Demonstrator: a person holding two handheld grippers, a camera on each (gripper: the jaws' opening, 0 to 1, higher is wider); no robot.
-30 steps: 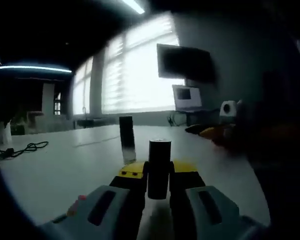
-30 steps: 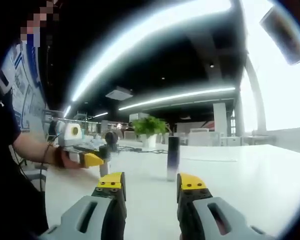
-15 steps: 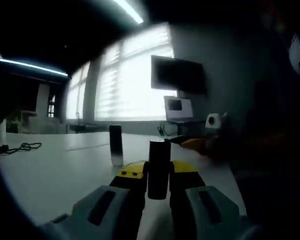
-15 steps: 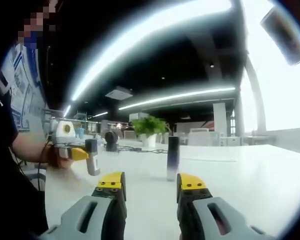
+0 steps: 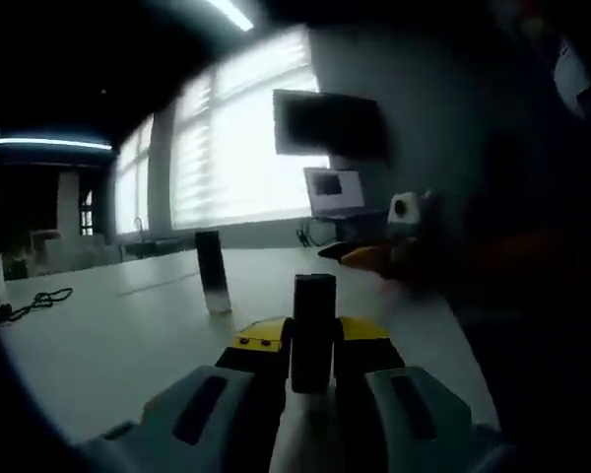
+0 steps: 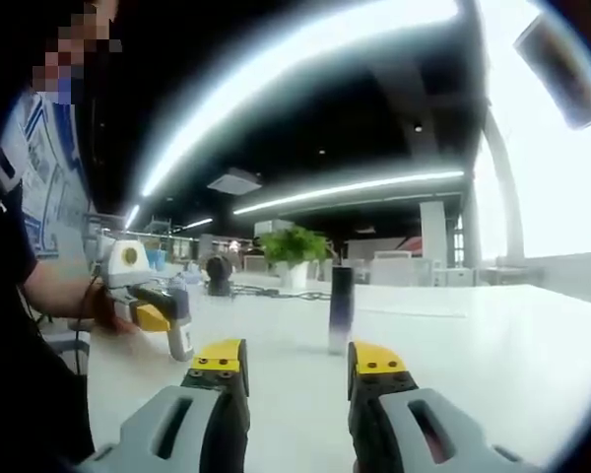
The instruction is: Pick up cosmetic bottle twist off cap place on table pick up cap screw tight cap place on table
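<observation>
Left claw (image 5: 313, 347) grips what looks like the bottle (image 5: 313, 330); right claw (image 6: 297, 367) gapes, cap (image 6: 341, 309) beyond.

Left gripper view: low over the bench (image 5: 128, 345), facing the windows.
Right gripper view: low, facing the room.
Shared: standing bottle (image 5: 213, 286) (image 6: 341, 310) (seen from opposite sides).

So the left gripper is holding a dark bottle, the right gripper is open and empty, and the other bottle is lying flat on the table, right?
Not quite. The other bottle stands upright on the table, as the right gripper view shows, and the left gripper view shows it upright too. The rest holds: the left gripper is shut on a dark bottle, and the right gripper is open and empty.
</observation>
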